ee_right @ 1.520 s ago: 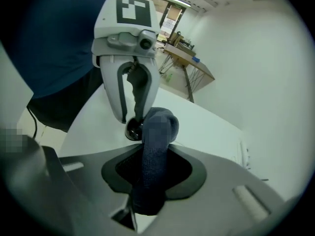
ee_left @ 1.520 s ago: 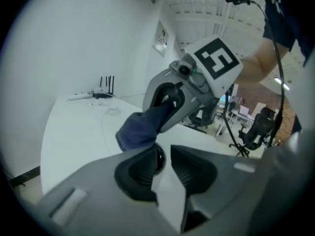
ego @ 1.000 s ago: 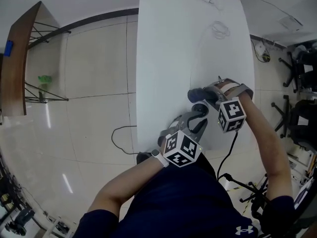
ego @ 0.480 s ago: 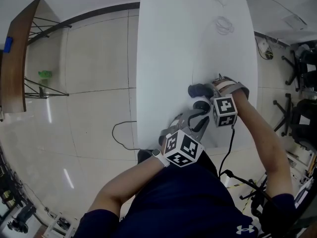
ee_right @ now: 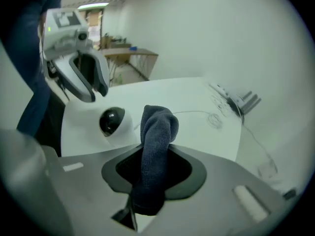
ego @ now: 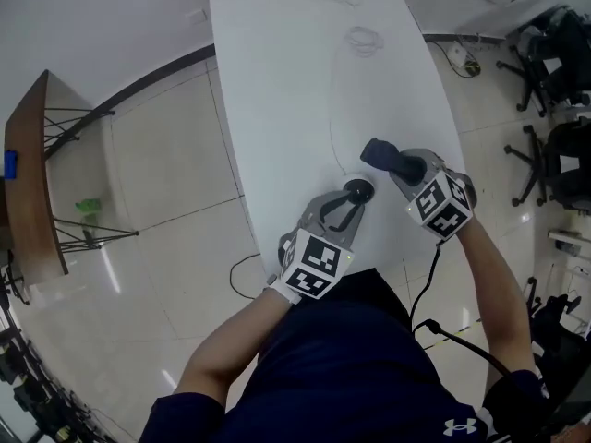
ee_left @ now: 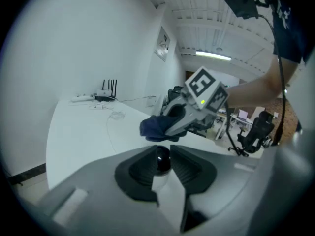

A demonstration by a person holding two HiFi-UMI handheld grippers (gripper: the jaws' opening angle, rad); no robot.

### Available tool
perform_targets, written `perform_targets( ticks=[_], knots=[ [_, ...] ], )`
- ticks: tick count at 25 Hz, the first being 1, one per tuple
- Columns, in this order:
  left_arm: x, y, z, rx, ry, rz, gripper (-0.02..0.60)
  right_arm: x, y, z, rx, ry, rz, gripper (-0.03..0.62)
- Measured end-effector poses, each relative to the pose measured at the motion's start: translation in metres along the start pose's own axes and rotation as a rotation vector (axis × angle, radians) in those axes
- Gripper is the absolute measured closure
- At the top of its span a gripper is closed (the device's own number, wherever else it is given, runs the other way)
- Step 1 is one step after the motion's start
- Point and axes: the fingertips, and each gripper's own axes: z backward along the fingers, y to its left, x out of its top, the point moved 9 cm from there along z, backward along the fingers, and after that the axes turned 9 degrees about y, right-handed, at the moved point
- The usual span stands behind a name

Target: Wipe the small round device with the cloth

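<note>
The small round device [ego: 358,189], a white body with a black dome, sits near the table's front edge. My left gripper [ego: 353,201] is shut on it. In the left gripper view the dome [ee_left: 162,162] shows between the pad tips. My right gripper [ego: 395,166] is shut on a dark blue cloth [ego: 377,151], held just beyond the device and apart from it. In the right gripper view the cloth [ee_right: 158,132] stands up out of the jaws, with the device [ee_right: 112,120] to its left. A thin cable [ego: 332,127] runs from the device up the table.
The white table [ego: 277,81] is long and narrow, and its front edge lies close under both grippers. A coiled cable [ego: 362,37] lies further up. Office chairs [ego: 554,63] stand at the right, a wooden rack [ego: 28,183] at the left, and a cord [ego: 242,266] on the floor.
My right gripper has rolled and lifted, drawing the cloth a little away from the device. The left gripper still holds the device. The head view has swung.
</note>
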Motion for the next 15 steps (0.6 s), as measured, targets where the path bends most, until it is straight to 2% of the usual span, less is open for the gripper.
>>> perform_targets(
  ticks=[3,6,9,12,15],
  knots=[
    [0.008,0.020,0.001,-0.006,-0.001,-0.020,0.545,-0.017,0.017,0.028,0.054,-0.151,-0.357,0.488],
    [0.018,0.032,-0.005,-0.068,0.020,-0.034,0.568,-0.023,0.050,0.042,0.104,-0.332,-0.647,0.488],
    [0.023,0.031,-0.018,-0.122,0.063,-0.064,0.568,-0.021,0.082,0.037,0.077,-0.411,-0.791,0.488],
    [0.023,0.026,-0.025,-0.132,0.102,-0.098,0.561,-0.023,0.101,0.019,0.025,-0.396,-0.917,0.488],
    [0.018,0.022,-0.029,-0.141,0.131,-0.114,0.554,-0.026,0.116,0.007,0.022,-0.392,-1.050,0.488]
  ],
)
